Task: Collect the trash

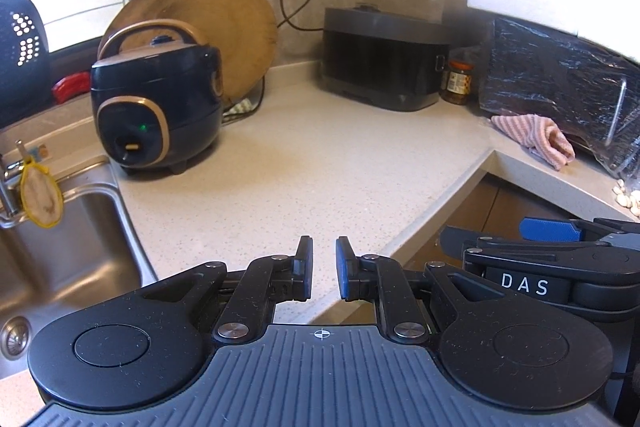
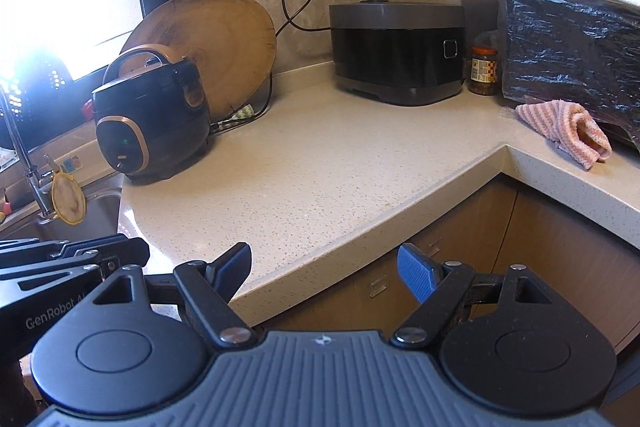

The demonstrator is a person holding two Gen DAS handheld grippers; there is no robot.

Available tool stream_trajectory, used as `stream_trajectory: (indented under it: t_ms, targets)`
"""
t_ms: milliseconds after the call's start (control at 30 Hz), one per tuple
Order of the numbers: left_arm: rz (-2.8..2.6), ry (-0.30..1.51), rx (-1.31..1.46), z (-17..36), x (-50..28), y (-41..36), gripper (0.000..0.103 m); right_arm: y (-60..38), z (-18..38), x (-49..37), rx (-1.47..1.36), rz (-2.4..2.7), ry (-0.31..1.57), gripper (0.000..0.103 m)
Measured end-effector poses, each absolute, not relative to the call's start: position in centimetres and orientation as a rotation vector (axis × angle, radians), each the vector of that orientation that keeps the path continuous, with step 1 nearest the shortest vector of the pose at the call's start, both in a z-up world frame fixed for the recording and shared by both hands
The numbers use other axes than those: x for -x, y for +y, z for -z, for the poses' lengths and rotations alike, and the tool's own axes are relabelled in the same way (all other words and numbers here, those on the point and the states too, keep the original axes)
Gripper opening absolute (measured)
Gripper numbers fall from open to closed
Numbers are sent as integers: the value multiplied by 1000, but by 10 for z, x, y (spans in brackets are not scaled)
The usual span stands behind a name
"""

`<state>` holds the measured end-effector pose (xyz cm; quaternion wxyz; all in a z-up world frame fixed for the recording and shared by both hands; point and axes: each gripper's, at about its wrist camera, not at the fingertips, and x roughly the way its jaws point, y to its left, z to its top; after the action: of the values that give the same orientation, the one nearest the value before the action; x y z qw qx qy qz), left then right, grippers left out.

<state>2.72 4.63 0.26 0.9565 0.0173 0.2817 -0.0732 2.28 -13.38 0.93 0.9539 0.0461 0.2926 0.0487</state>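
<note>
My left gripper hovers over the front edge of the speckled counter, its jaws a narrow gap apart and holding nothing. My right gripper is wide open and empty, just off the counter edge, above the cabinet fronts. The right gripper also shows at the right of the left wrist view, and the left gripper at the left of the right wrist view. I see no loose trash on the counter. A black plastic bag covers something at the far right.
A dark blue rice cooker stands at the left, in front of a round wooden board. A grey cooker and a jar stand at the back. A pink striped cloth lies at the right. The sink is at left.
</note>
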Motion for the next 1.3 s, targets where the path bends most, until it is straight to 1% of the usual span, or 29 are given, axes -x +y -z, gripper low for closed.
stream_trajectory:
  t_ms: [1300]
  targets:
    - [165, 576, -21, -2, -31, 44, 16, -127, -11, -24, -84, -106, 585, 81]
